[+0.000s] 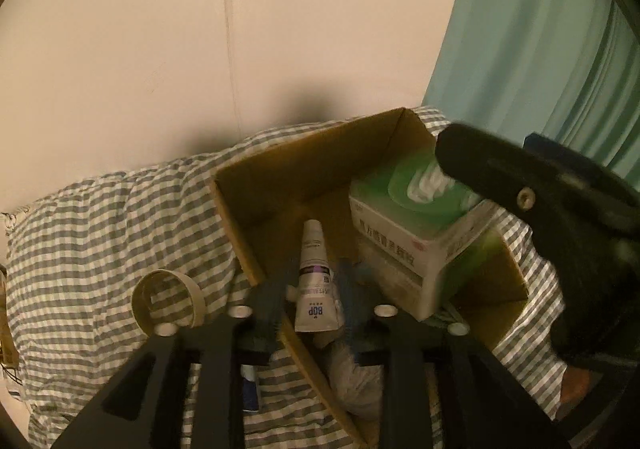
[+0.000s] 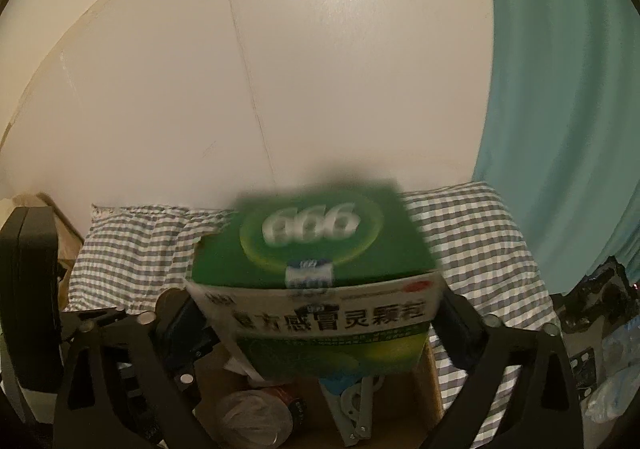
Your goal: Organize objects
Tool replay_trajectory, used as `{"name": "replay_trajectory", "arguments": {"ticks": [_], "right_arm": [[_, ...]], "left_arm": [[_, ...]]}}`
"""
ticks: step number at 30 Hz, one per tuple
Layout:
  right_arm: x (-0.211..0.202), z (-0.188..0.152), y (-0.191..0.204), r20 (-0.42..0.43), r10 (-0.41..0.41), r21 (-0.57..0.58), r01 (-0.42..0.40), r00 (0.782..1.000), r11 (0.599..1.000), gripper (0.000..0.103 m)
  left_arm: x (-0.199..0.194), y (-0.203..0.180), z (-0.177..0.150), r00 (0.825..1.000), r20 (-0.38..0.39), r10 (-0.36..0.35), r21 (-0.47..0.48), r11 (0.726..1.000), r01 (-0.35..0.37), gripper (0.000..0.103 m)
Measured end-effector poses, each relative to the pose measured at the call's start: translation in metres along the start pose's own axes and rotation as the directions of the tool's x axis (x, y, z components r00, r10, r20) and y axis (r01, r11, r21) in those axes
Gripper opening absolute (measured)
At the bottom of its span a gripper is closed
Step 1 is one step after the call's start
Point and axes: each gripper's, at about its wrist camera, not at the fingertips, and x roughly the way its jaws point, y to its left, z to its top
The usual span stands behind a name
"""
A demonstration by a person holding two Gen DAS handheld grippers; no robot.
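Observation:
My left gripper (image 1: 312, 297) is shut on a white BOP tube (image 1: 316, 281) and holds it over the open cardboard box (image 1: 280, 165) on the checked bedding. My right gripper (image 2: 320, 313) is shut on a green and white medicine box (image 2: 320, 273), held over the same cardboard box (image 2: 434, 381). In the left wrist view the medicine box (image 1: 416, 225) sits at the box's right side with the right gripper's black body (image 1: 560, 209) above it. Inside the cardboard box lie a crumpled plastic bag (image 2: 256, 417) and a white folding item (image 2: 352, 405).
A cardboard tape ring (image 1: 168, 301) lies on the grey checked bedding (image 1: 100, 233) left of the box. A small blue item (image 1: 250, 389) lies under my left gripper. A pale wall stands behind and a teal curtain (image 1: 540, 29) hangs at the right. Dark clutter (image 2: 596, 301) sits at the far right.

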Motion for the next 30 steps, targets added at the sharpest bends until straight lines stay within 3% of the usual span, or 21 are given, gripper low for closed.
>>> {"name": "replay_trajectory", "arguments": {"ticks": [1,6,9,15,19,23,27,30], "right_arm": [[-0.003,0.001,0.001,0.011,-0.009,-0.003,0.009,1.000,1.000,0.103],[-0.019,0.009,0.005,0.052,-0.015,-0.017,0.016,0.999,1.000,0.103],[-0.033,0.013,0.010,0.073,-0.022,-0.024,0.024,0.997,0.999,0.103],[-0.082,0.024,0.034,0.114,-0.046,-0.095,0.057,0.992,0.994,0.103],[-0.133,0.029,0.049,0.163,-0.069,-0.105,0.087,0.984,0.991,0.103],[-0.182,0.029,0.072,0.200,-0.070,-0.111,0.094,0.977,0.989,0.103],[-0.212,0.012,0.096,0.228,-0.058,-0.123,0.088,0.972,0.988,0.103],[-0.221,-0.010,0.110,0.225,-0.040,-0.106,0.066,0.974,0.992,0.103]], "left_arm": [[-0.004,-0.002,0.000,1.000,0.006,0.005,0.000,1.000,-0.005,0.057],[-0.028,0.006,0.000,0.998,0.047,0.041,-0.006,0.999,-0.041,0.064],[-0.049,0.015,0.002,0.995,0.071,0.066,-0.016,0.998,-0.065,0.078],[-0.122,0.028,0.000,0.986,0.152,0.070,-0.030,0.997,-0.067,0.078],[-0.170,0.045,-0.009,0.973,0.217,0.084,-0.037,0.996,-0.077,0.096],[-0.213,0.069,-0.025,0.958,0.269,0.102,-0.055,0.994,-0.091,0.099],[-0.250,0.100,-0.048,0.941,0.312,0.131,-0.084,0.990,-0.110,0.103],[-0.263,0.127,-0.073,0.943,0.305,0.131,-0.096,0.990,-0.107,0.103]]}}
